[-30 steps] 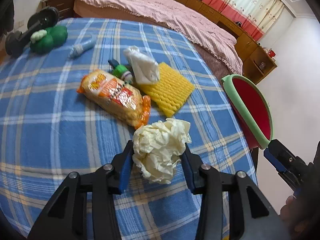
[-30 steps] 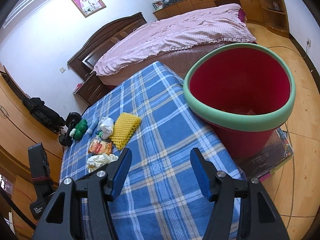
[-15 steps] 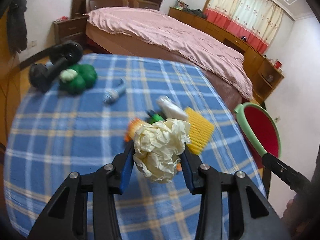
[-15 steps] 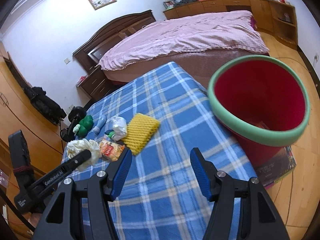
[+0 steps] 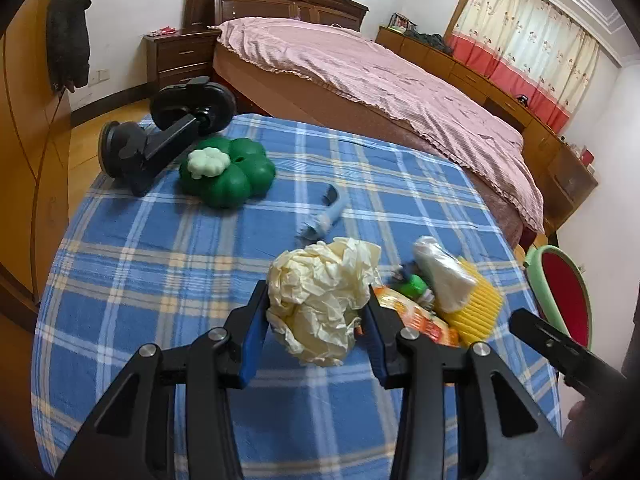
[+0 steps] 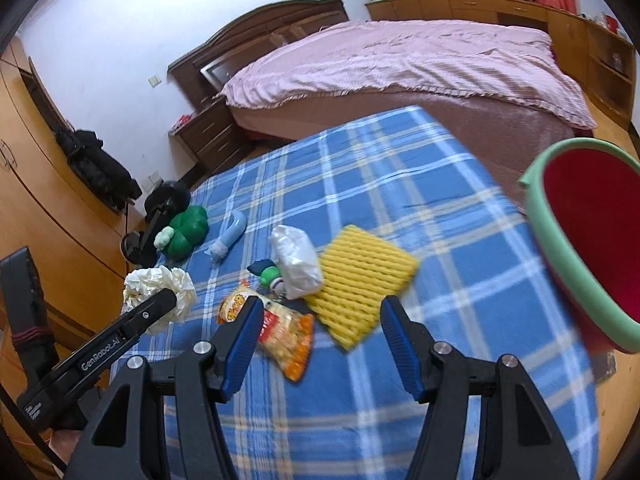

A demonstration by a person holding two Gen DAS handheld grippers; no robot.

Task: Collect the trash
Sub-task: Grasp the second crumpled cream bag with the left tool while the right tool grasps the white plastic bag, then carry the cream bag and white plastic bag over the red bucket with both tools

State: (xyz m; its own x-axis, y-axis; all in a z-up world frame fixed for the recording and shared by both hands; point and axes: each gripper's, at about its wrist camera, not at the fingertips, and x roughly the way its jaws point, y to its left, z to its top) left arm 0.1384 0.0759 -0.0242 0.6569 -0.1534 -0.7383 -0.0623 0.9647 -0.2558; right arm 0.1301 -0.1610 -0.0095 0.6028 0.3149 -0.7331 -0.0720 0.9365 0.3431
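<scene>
While the left gripper's (image 5: pixel 318 320) fingers pinch the crumpled paper wad (image 5: pixel 322 300), carry it level over the red bin (image 6: pixel 592 248) before releasing, keeping the right gripper's (image 6: pixel 320 336) open, empty fingers clear.

Left claw (image 5: pixel 318 318): tilted downward, blue pads clamped on either side of a crumpled paper wad (image 5: pixel 322 300), held raised; right claw (image 6: pixel 320 332): tilted downward, jaws parted, nothing between its blue pads, gripping no item.
</scene>
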